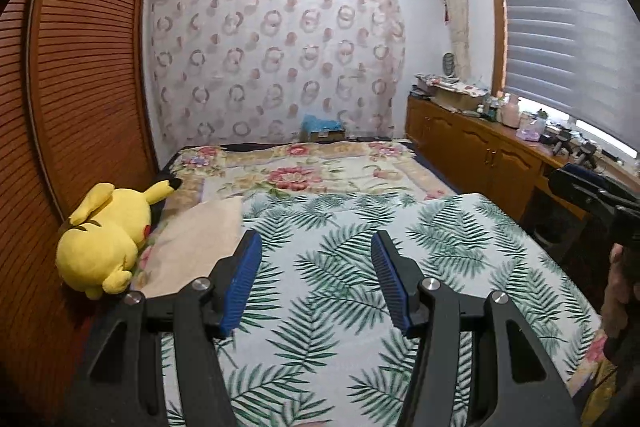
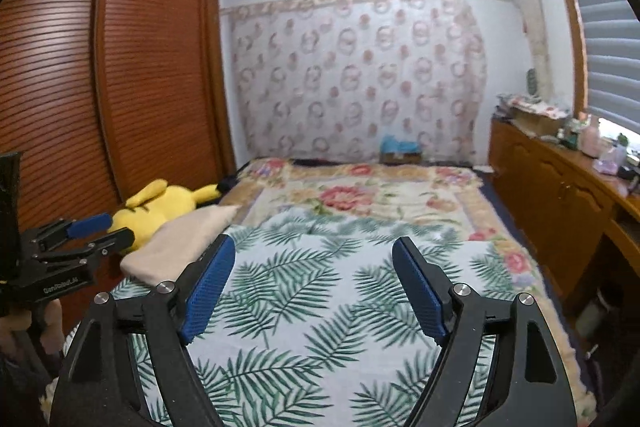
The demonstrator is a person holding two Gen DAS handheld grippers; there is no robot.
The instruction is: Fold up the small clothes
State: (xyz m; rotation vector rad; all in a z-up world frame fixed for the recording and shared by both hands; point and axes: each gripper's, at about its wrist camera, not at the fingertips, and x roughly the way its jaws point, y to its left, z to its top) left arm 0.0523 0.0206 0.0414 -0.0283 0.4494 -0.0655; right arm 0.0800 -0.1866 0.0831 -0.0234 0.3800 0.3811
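Observation:
A white cloth with green palm-leaf print (image 1: 340, 267) lies spread flat on the bed; it also shows in the right wrist view (image 2: 312, 299). A folded beige cloth (image 1: 196, 247) lies at its left edge, also seen in the right wrist view (image 2: 180, 243). My left gripper (image 1: 316, 283) is open and empty, held above the leaf cloth. My right gripper (image 2: 312, 287) is open and empty above the same cloth. The left gripper shows at the left edge of the right wrist view (image 2: 92, 231); the right gripper shows at the right edge of the left wrist view (image 1: 592, 191).
A yellow plush toy (image 1: 108, 235) lies at the bed's left edge against a wooden louvred wardrobe (image 1: 80, 87). A floral blanket (image 1: 312, 171) covers the far bed. A wooden sideboard (image 1: 480, 147) with clutter runs along the right under the window.

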